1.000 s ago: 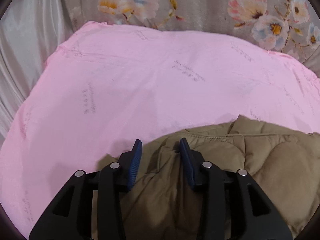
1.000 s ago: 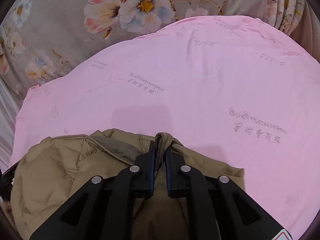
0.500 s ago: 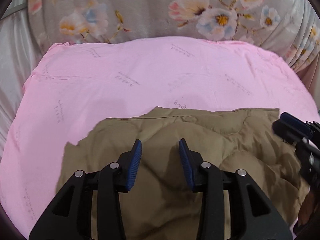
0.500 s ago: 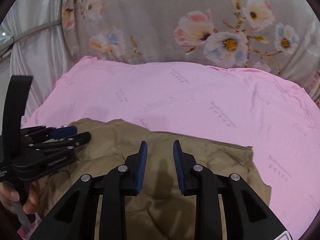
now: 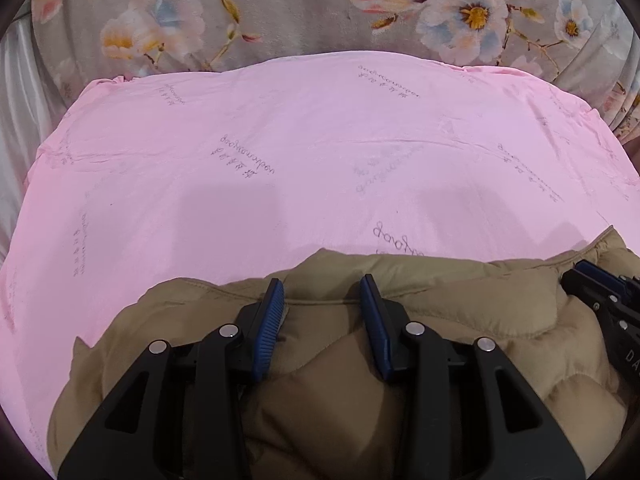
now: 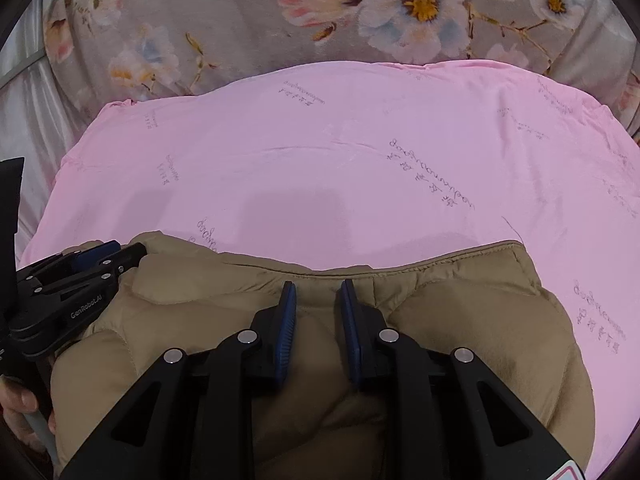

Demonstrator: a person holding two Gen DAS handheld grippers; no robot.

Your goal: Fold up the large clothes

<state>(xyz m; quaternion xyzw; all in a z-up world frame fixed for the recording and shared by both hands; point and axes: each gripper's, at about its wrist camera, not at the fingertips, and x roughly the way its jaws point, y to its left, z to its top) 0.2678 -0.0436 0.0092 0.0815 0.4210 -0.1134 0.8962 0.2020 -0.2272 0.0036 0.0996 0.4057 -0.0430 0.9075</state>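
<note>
Pink sheet point(image 5: 320, 160), floral fabric point(image 5: 280, 12) behind, tan jacket point(image 6: 200, 300), both grippers' jaws spread

Quilted khaki-tan jacket point(image 5: 340, 400) in the near field, stitched in puffed panels. Pink sheet point(image 5: 320, 160) printed with faint grey script motifs; far backdrop, grey curtain point(image 6: 240, 20) with white, pink and blue blossoms. Black grippers carry blue ribbed pads point(image 6: 286, 328).
</note>
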